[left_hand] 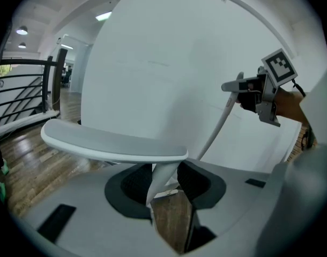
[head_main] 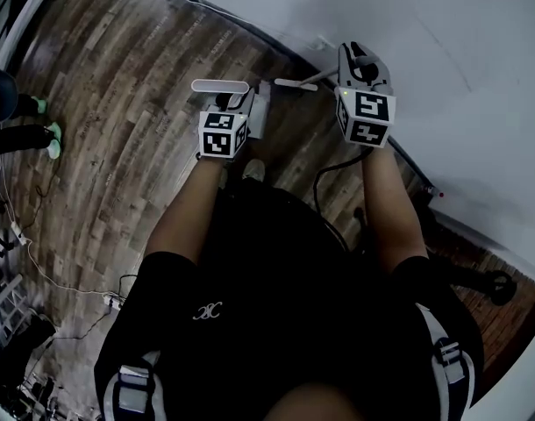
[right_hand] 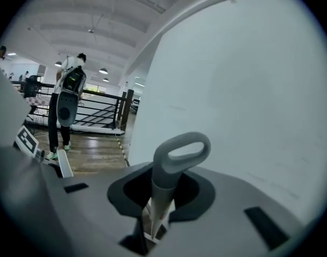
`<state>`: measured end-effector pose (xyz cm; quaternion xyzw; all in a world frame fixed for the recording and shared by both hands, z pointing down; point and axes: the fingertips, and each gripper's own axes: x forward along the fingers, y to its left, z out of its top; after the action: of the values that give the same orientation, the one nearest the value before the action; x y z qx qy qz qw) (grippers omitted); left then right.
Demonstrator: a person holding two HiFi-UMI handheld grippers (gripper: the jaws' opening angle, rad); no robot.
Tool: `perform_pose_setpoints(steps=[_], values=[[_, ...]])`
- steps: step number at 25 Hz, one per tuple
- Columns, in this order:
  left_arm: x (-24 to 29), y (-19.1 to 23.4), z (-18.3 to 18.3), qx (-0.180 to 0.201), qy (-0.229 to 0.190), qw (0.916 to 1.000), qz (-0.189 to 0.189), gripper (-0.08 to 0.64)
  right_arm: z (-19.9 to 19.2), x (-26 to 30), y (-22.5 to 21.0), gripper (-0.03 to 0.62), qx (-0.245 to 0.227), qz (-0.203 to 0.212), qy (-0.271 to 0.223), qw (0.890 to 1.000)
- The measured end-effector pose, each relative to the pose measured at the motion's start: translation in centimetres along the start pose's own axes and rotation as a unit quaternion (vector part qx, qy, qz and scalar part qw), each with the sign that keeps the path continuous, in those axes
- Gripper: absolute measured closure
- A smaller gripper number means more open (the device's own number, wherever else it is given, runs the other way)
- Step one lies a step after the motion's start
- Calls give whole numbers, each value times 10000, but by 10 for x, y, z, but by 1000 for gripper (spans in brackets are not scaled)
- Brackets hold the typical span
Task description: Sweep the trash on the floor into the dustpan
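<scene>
As both tools are carried upright for sweeping, fingers of the left gripper (left_hand: pixel 164 185) clamp a white flat-topped plastic handle (left_hand: pixel 115 143) — the right gripper (right_hand: pixel 158 208), at its three o'clock, pinches a grey loop-ended handle (right_hand: pixel 163 181).

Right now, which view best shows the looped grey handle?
Right gripper view: the looped grey handle stands clamped in its jaws, loop clear. Left gripper view shows it small, side-on; in the head view the right gripper mostly covers it.

Wooden floor (head_main: pixel 118 103), white wall (head_main: pixel 443 33), black railing (right_hand: pixel 122 110), standing person (right_hand: pixel 71 84)
</scene>
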<state>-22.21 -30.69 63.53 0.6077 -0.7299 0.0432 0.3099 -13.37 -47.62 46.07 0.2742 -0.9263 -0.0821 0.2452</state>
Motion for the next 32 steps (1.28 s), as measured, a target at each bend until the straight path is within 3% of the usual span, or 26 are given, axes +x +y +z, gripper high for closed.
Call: perform_pose_setpoints(steps=[4, 10, 25, 32], values=[[2, 2, 2, -10, 22, 10000, -48, 423, -34, 8, -2, 523, 188, -285, 265, 9991], [2, 7, 2, -8, 60, 9999, -154, 423, -65, -2, 21, 525, 75, -52, 632, 9980], [11, -1, 4, 50, 228, 9986, -468, 416, -85, -58, 69, 525, -442, -34, 966, 9943], [10, 0, 4, 80, 235, 9980, -580, 413, -74, -62, 66, 523, -488, -3, 791, 9957]])
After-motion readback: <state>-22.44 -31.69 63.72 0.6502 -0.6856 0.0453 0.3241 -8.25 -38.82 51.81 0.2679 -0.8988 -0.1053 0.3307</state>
